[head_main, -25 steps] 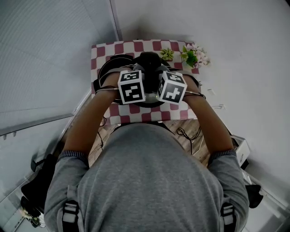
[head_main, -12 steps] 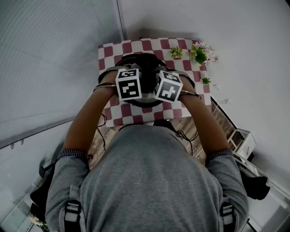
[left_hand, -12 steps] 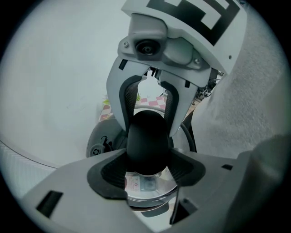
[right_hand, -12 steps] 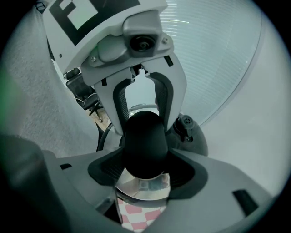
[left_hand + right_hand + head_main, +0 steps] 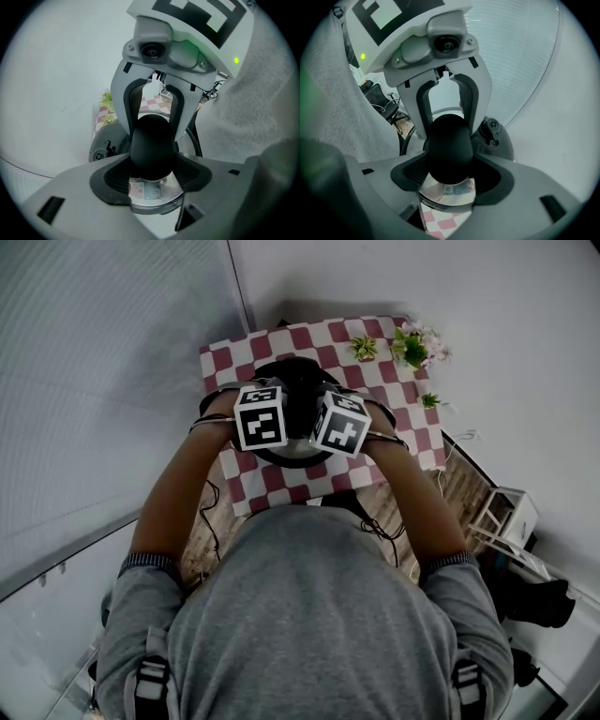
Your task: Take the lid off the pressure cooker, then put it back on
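Both grippers hold the pressure cooker lid by its black handle (image 5: pixel 298 390) from opposite sides. In the left gripper view, my left gripper (image 5: pixel 152 161) is shut on the black handle (image 5: pixel 151 145), with the right gripper facing it from beyond. The right gripper view mirrors this, with my right gripper (image 5: pixel 449 164) shut on the handle (image 5: pixel 449 145). Shiny lid metal with a sticker (image 5: pixel 150 190) shows under the handle. A grey domed part with a valve (image 5: pixel 493 136) lies beside it. In the head view a dark round rim (image 5: pixel 272 457) lies below the marker cubes. I cannot tell whether the lid is seated.
The small table (image 5: pixel 225 362) has a red and white checked cloth and stands against a white wall. Small potted plants (image 5: pixel 412 345) stand at its far right corner. Cables hang off the table's near edge, and a white stand (image 5: pixel 506 517) is on the floor to the right.
Both grippers have carried the lid left across the table and slightly lower. They stayed shut on the handle.
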A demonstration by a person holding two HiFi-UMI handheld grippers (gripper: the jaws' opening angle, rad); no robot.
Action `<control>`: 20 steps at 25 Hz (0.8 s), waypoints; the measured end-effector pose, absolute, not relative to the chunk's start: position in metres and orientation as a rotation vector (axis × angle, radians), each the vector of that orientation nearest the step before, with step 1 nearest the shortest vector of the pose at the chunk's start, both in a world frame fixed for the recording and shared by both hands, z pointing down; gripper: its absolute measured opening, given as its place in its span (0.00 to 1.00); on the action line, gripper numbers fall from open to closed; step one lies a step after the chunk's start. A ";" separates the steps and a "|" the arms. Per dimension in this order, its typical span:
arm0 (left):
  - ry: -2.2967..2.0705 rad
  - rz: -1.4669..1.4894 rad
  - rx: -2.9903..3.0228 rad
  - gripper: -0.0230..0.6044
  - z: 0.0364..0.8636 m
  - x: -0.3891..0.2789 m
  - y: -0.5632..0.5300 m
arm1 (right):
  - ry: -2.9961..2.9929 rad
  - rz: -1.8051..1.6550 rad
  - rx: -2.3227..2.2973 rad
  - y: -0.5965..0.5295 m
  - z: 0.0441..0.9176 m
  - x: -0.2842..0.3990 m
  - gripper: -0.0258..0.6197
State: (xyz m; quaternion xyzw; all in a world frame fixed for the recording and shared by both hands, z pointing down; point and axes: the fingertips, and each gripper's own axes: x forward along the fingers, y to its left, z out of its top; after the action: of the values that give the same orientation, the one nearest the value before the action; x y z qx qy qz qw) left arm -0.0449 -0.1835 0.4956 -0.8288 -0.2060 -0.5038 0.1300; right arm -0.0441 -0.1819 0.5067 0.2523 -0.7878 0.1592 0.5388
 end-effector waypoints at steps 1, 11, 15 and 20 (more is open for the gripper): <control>-0.610 -1.463 -2.404 0.51 0.497 -0.046 -0.185 | -1.873 0.386 0.606 -0.184 0.508 -0.045 0.49; -0.685 -1.474 -2.371 0.51 0.511 -0.052 -0.196 | -1.880 0.441 0.649 -0.195 0.524 -0.053 0.49; -0.693 -1.490 -2.373 0.51 0.521 -0.055 -0.200 | -1.867 0.443 0.642 -0.198 0.532 -0.055 0.49; -0.693 -1.494 -2.424 0.51 0.526 -0.055 -0.204 | -1.879 0.471 0.612 -0.202 0.536 -0.056 0.49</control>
State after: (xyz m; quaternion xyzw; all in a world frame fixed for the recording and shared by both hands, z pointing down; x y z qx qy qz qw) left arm -0.0552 -0.2036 0.5262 -0.8225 -0.2350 -0.5072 0.1054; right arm -0.0563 -0.2016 0.5358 0.2559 -0.7862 0.1970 0.5269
